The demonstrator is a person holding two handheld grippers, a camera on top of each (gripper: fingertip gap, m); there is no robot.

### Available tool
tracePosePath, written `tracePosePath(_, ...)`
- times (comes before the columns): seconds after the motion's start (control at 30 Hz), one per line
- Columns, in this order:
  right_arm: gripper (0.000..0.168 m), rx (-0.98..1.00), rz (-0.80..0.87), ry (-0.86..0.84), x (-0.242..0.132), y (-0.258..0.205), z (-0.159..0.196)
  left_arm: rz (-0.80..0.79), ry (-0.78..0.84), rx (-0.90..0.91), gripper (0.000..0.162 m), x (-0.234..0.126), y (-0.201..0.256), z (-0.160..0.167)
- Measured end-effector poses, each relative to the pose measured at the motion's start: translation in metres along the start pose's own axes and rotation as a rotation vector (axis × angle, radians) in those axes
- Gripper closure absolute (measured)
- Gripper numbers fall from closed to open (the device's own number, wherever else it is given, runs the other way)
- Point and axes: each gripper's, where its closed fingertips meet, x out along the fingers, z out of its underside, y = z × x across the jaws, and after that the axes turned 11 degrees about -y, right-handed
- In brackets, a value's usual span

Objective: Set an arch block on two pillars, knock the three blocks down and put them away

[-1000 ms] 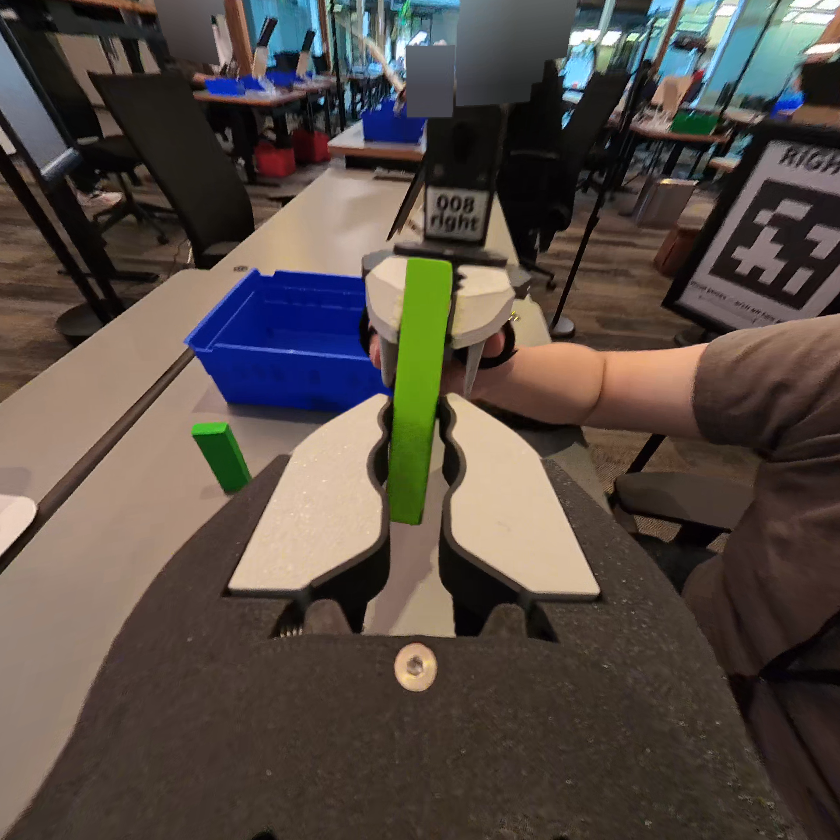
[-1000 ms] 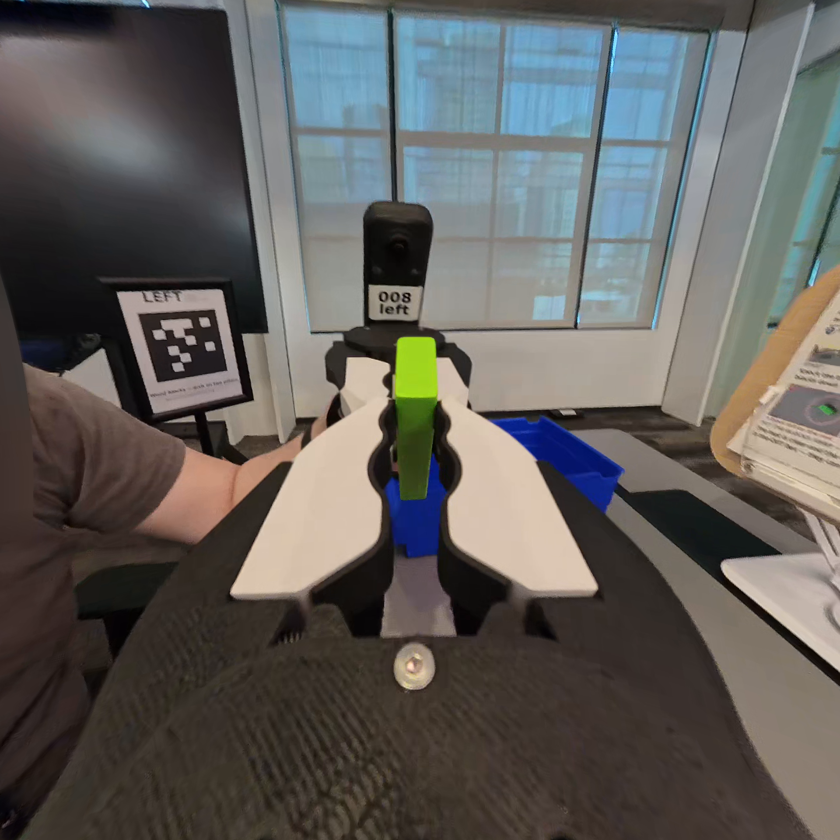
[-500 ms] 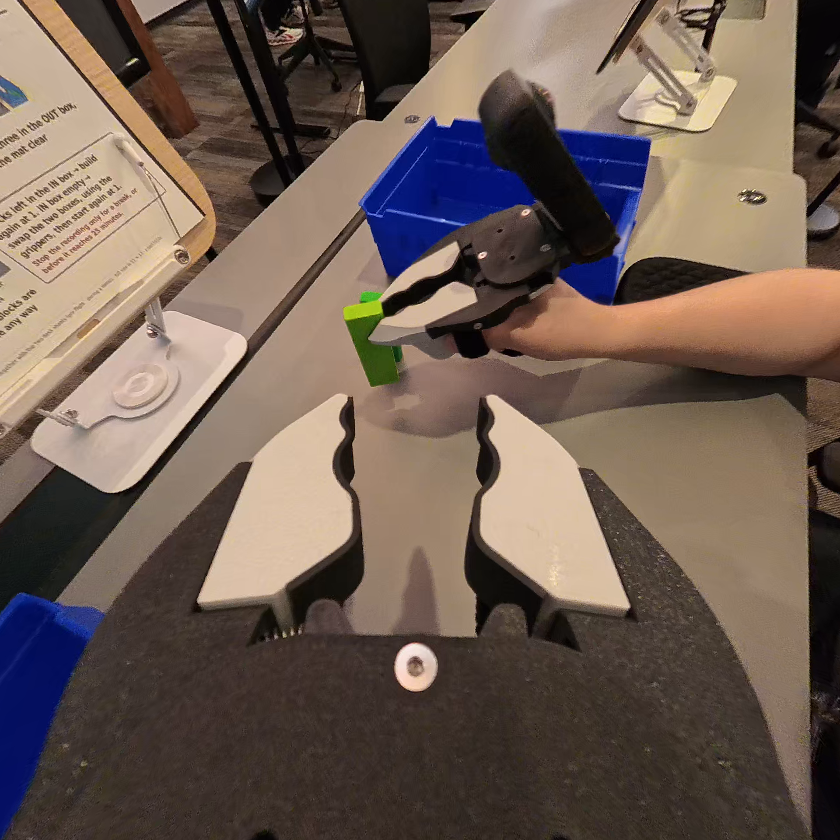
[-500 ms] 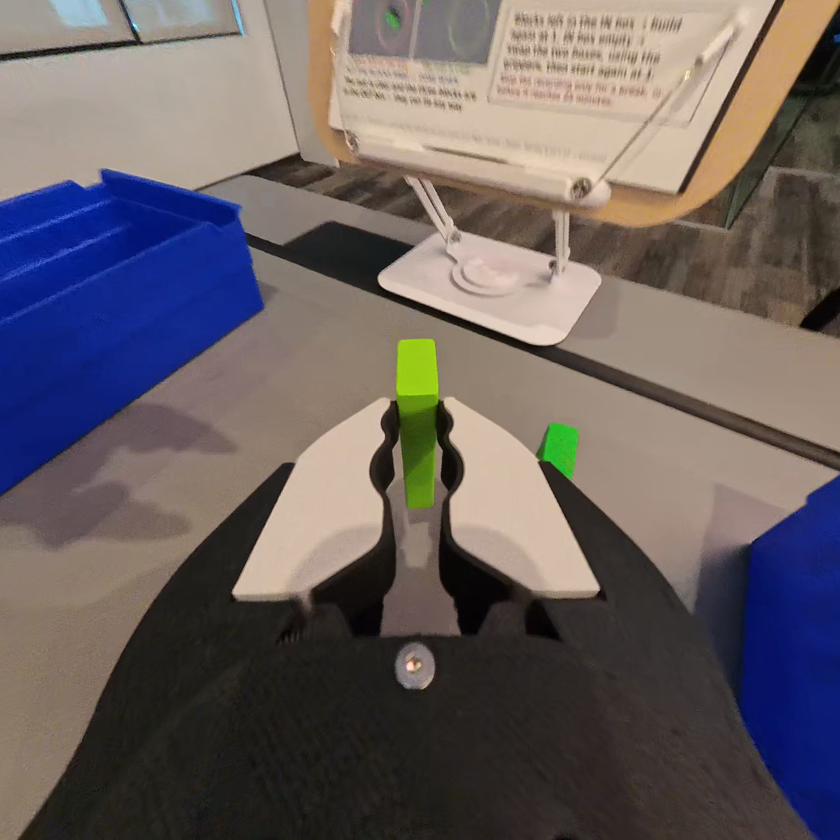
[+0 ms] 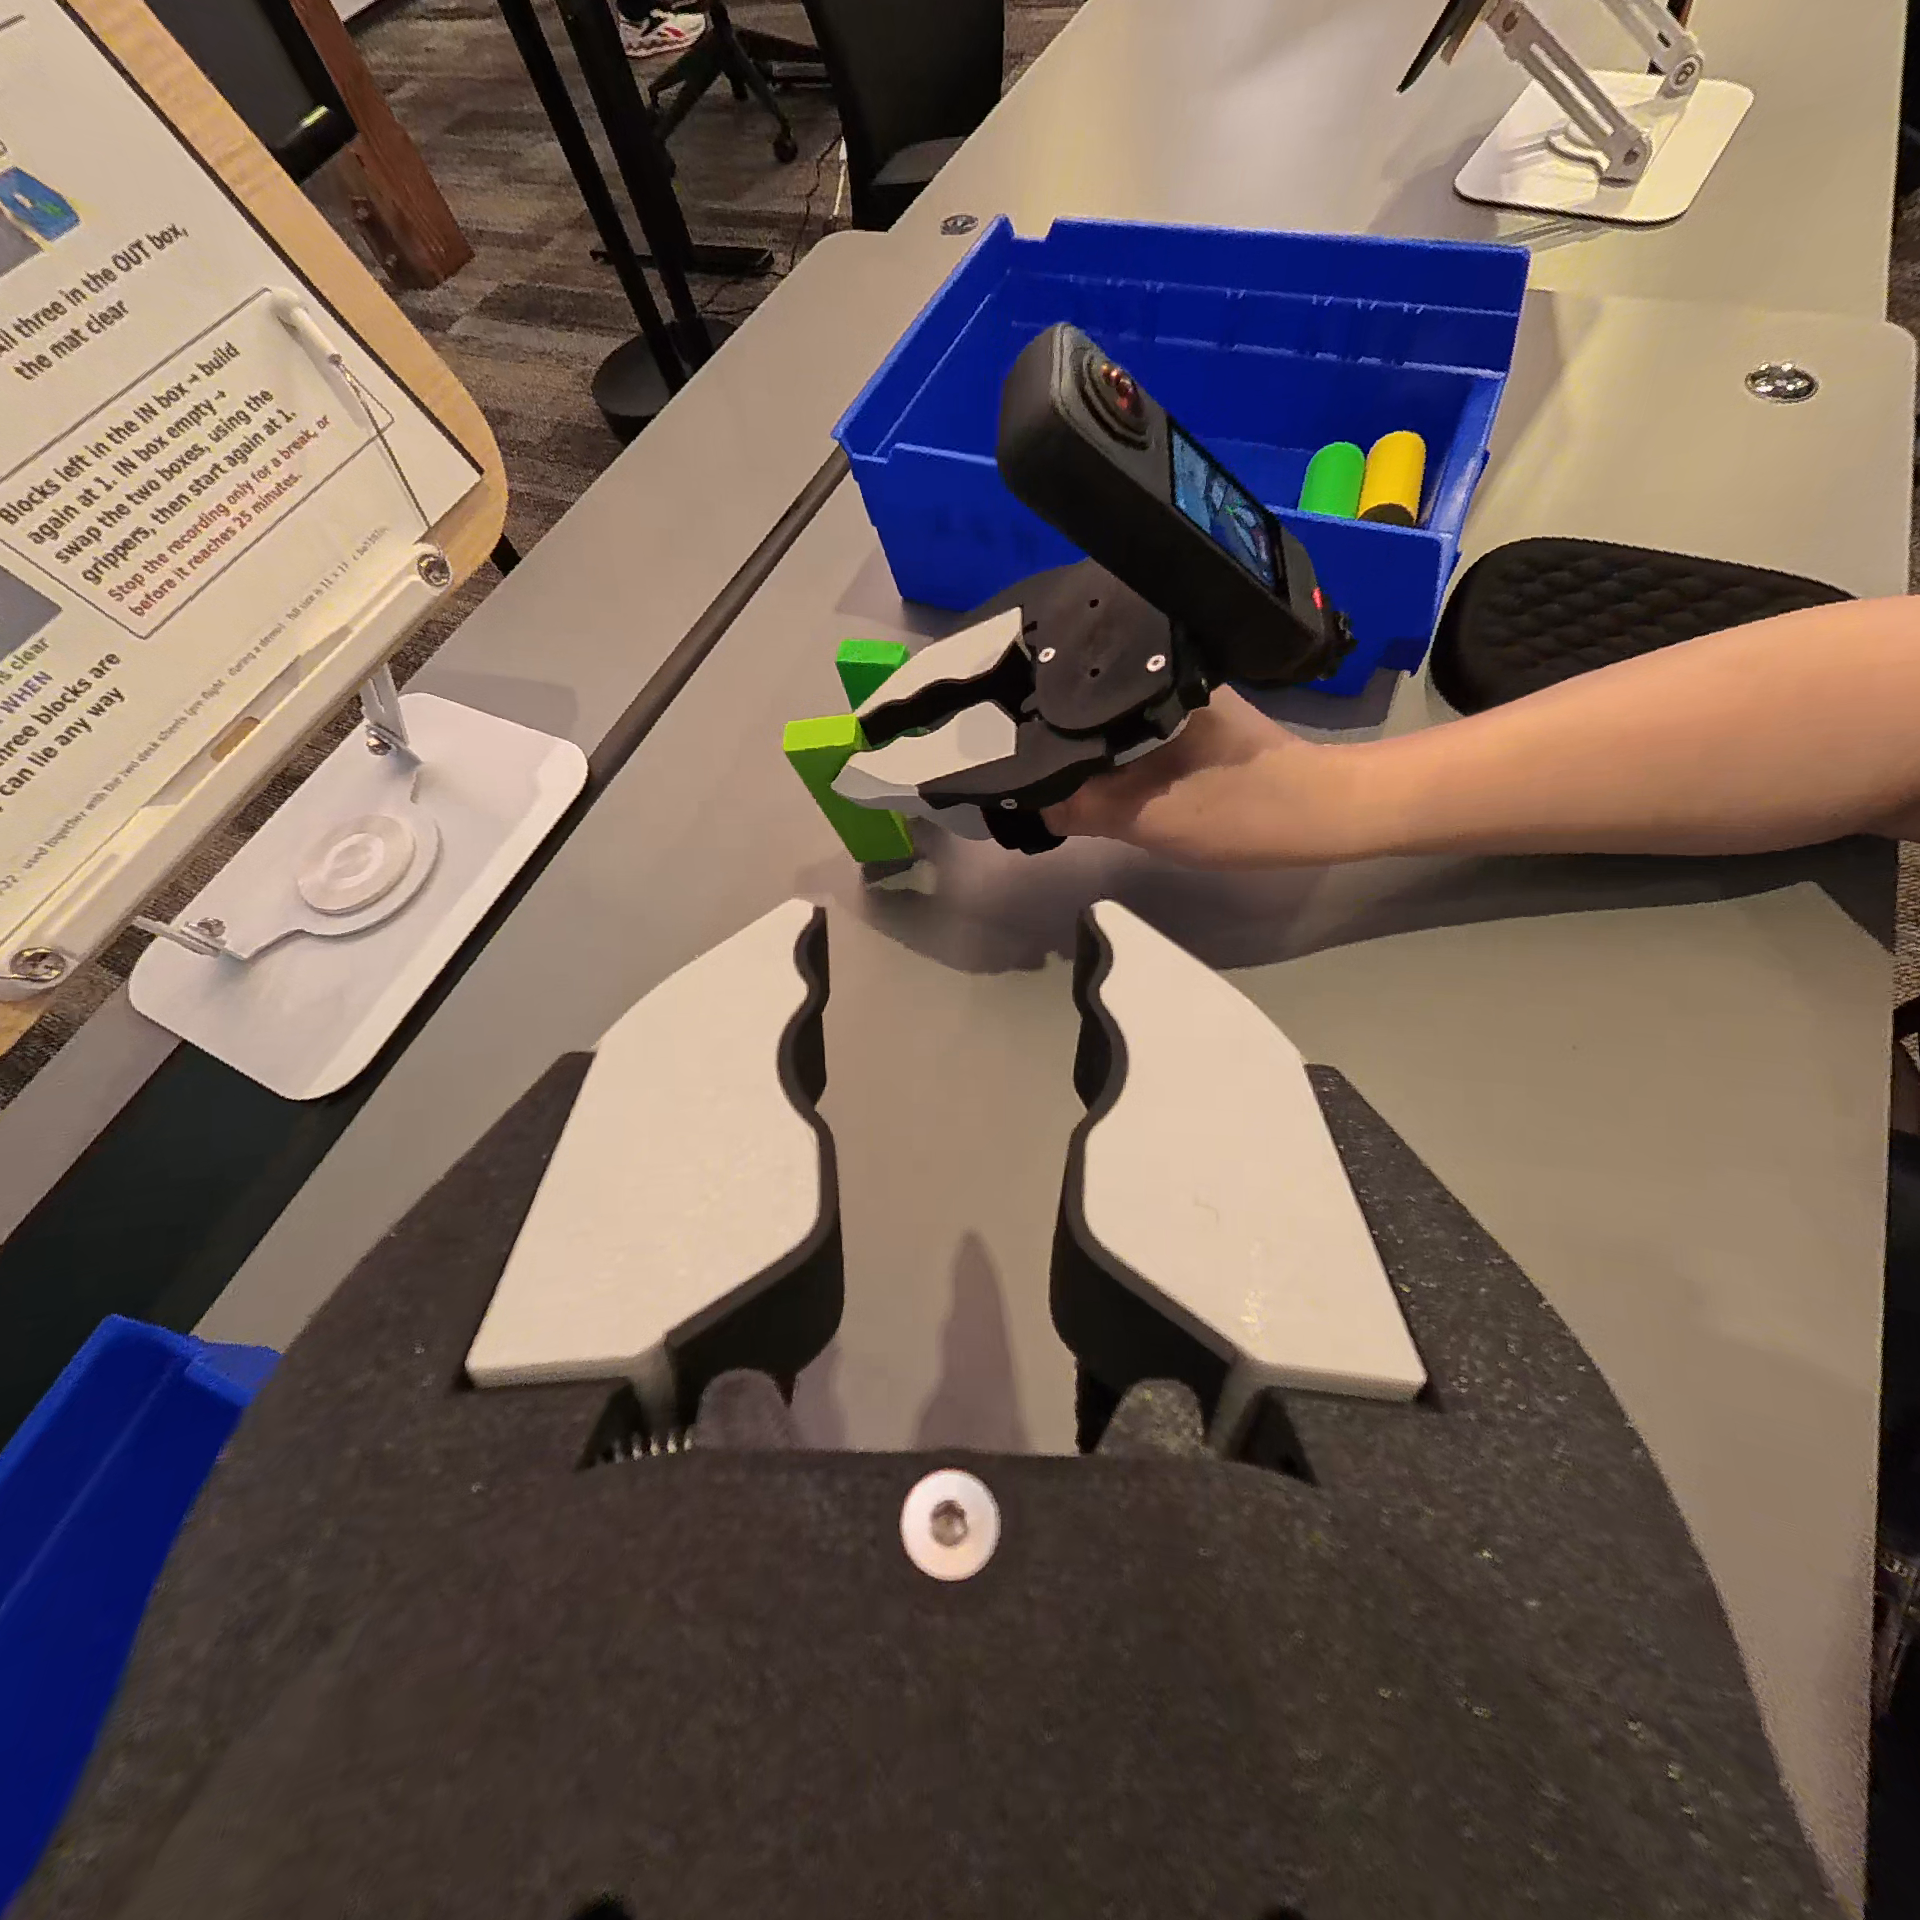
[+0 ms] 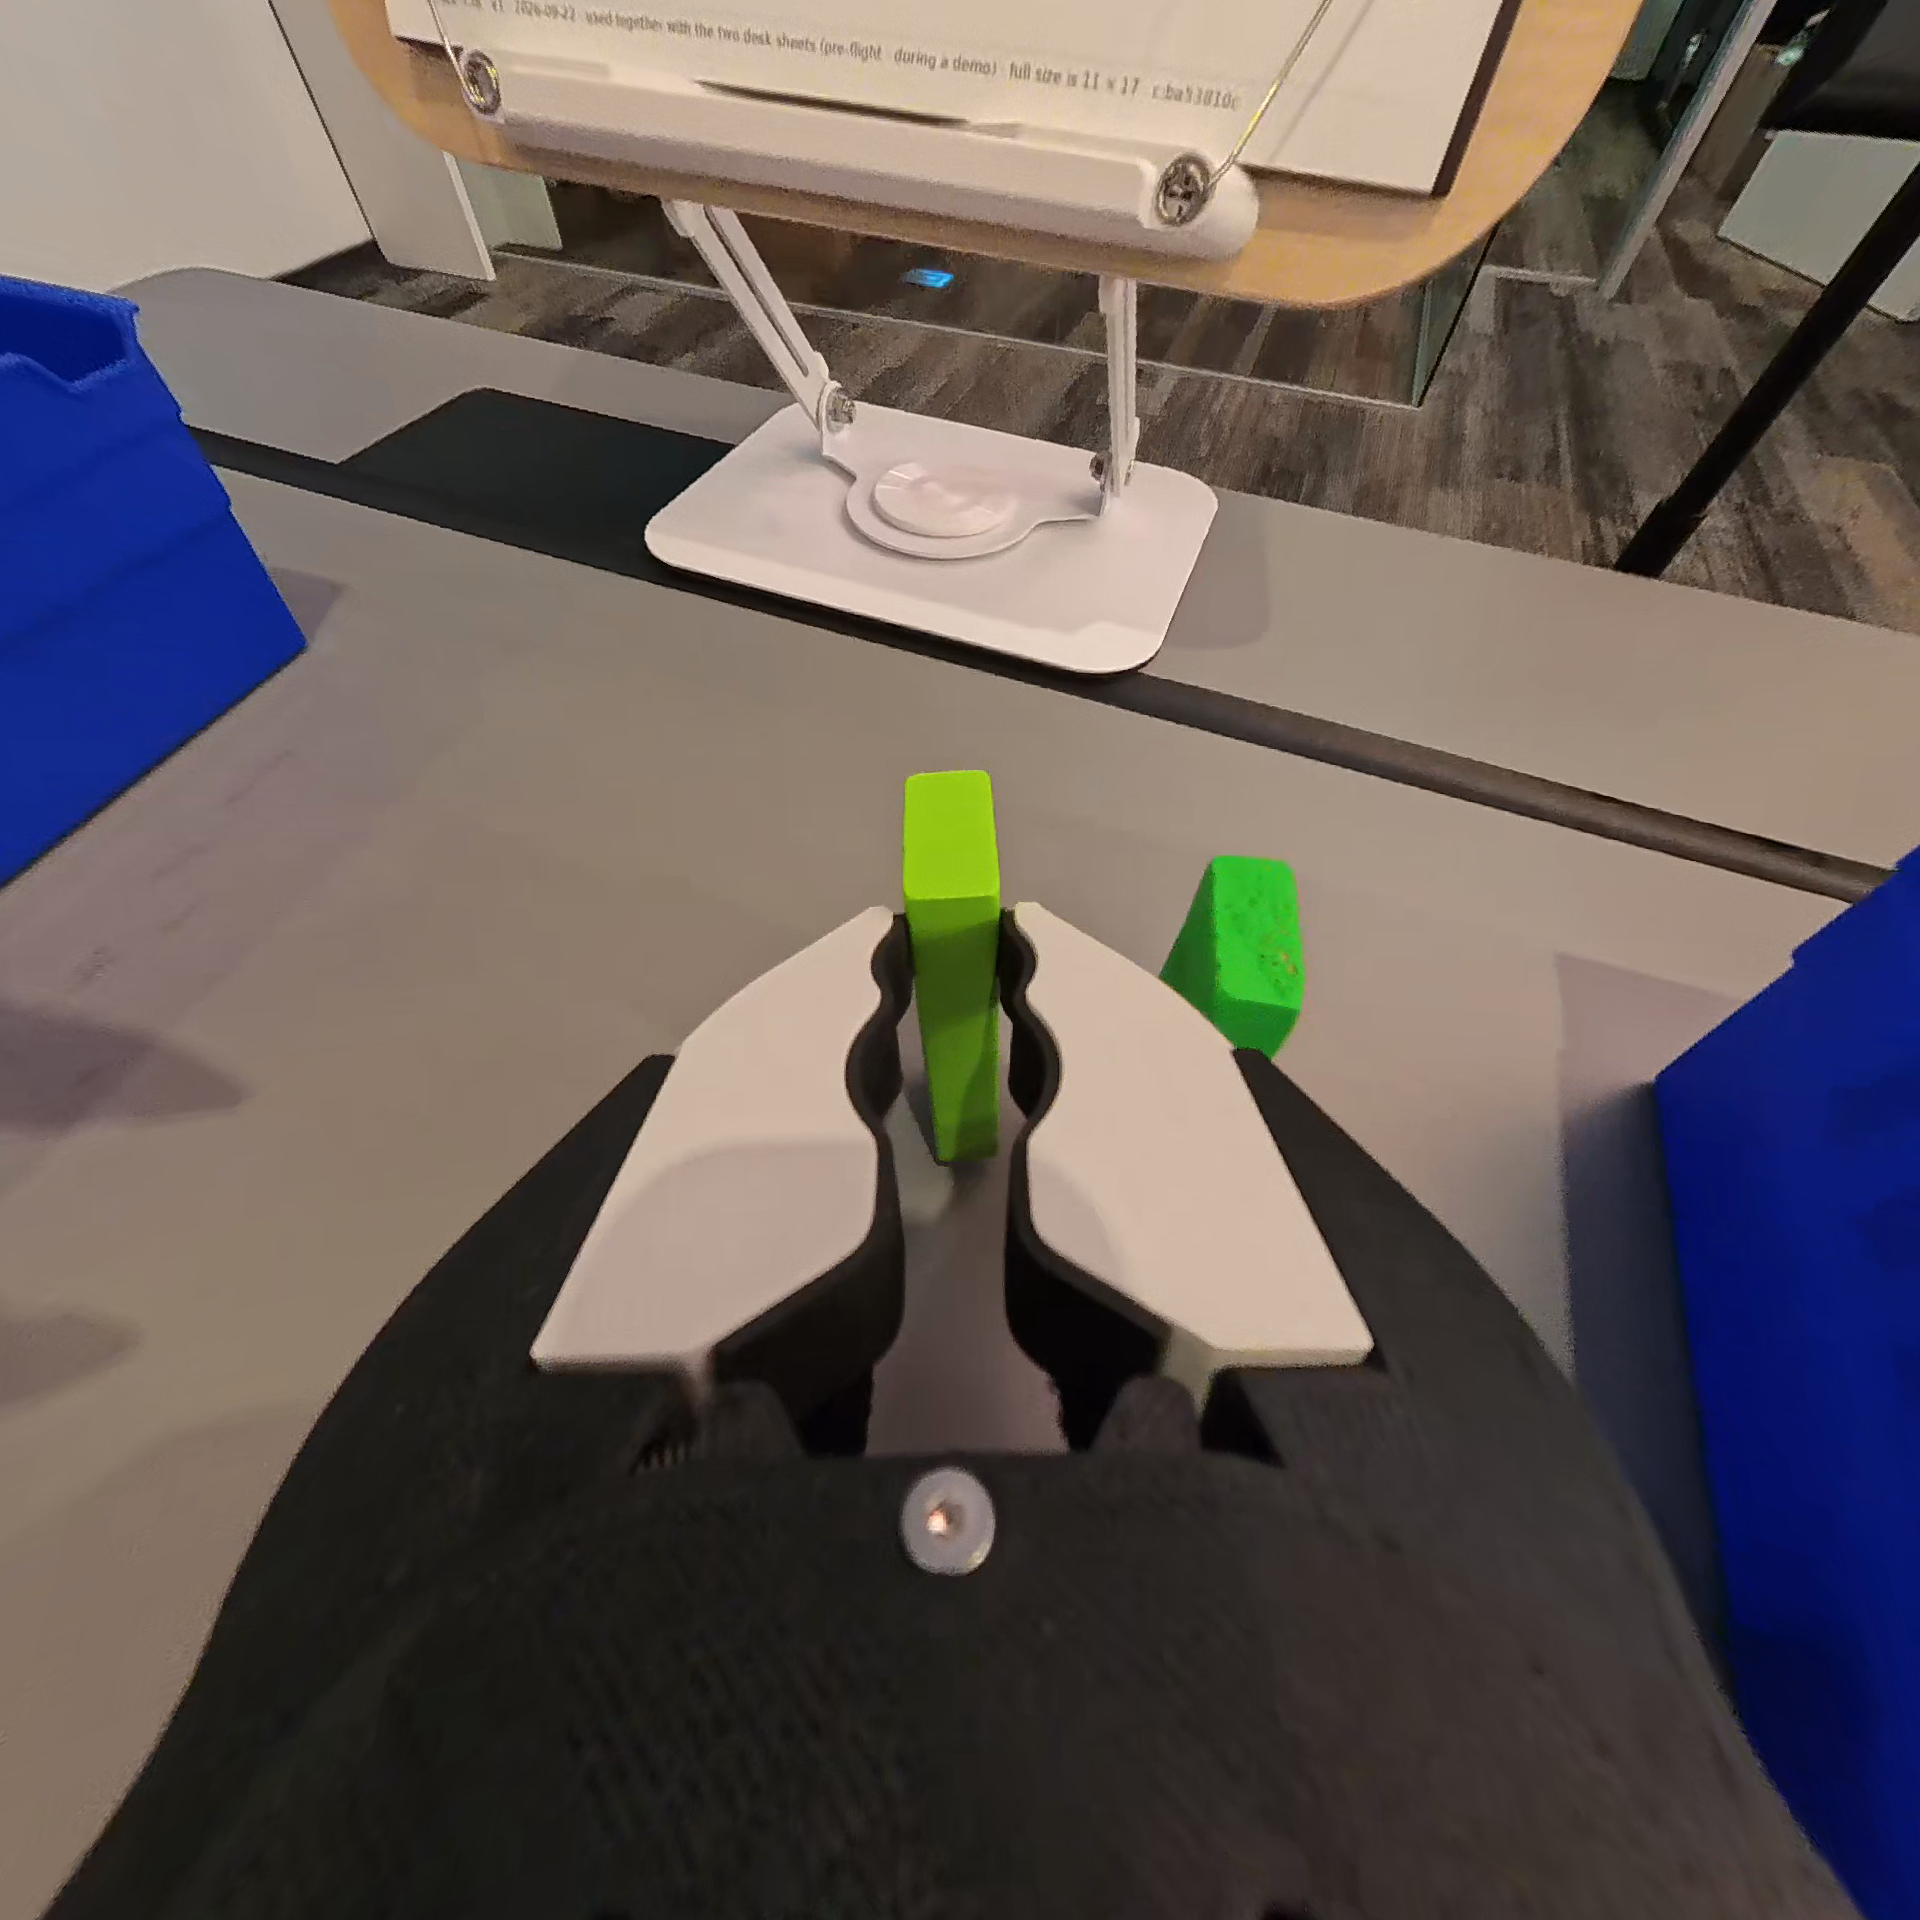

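Observation:
My right gripper [image 6: 954,914] is shut on a light green pillar block [image 6: 951,956] and holds it upright, its lower end on or just above the grey table. The same gripper [image 5: 868,748] and block [image 5: 842,795] show in the left wrist view. A darker green pillar [image 6: 1242,951] stands upright just to its right; in the left wrist view it [image 5: 868,670] is partly hidden behind the gripper. My left gripper [image 5: 951,925] is open and empty, a little short of the blocks. No arch block is in view.
A blue bin [image 5: 1195,343] beyond the blocks holds a green and a yellow cylinder [image 5: 1361,478]. Another blue bin [image 6: 94,520] is at the left. A white stand [image 6: 935,530] with an instruction board sits at the table's far edge. A black pad [image 5: 1621,613] lies at right. Spacing between my two grippers at the tips: around 20 centimeters.
One second ago both grippers held the light green block in the air. The left one let go and drew back open. The right one carried the block down beside the darker pillar.

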Motion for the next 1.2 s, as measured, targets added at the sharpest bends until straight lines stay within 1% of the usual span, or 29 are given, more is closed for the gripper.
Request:
tracePosePath(0.2,0.151,-0.007,0.041,0.007,0.003,0.003,0.004,0.007,0.009,-0.004,0.117,-0.002,0.0,-0.001)
tracePosePath(0.47,0.151,-0.012,0.029,-0.006,0.002,0.005,0.006,0.008,0.005,0.003,0.117,-0.002,0.002,-0.001)
tracePosePath(0.7,0.138,-0.034,0.049,0.001,0.001,0.005,0.005,0.001,-0.002,0.001,0.117,-0.003,0.0,0.001)
tracePosePath(0.8,0.138,-0.059,0.062,0.002,0.0,0.004,0.004,0.0,0.003,-0.001,0.117,-0.004,-0.001,0.0)
tracePosePath(1.03,0.135,-0.076,0.072,-0.059,0.007,0.006,0.02,0.005,-0.009,0.003,0.116,-0.003,0.002,0.001)
tracePosePath(1.13,0.136,-0.064,0.05,-0.109,0.013,0.005,0.031,0.011,-0.017,0.01,0.116,-0.002,0.004,0.002)
tracePosePath(1.2,0.139,-0.066,0.042,-0.134,0.016,0.004,0.036,0.012,-0.023,0.014,0.116,-0.001,0.005,0.003)
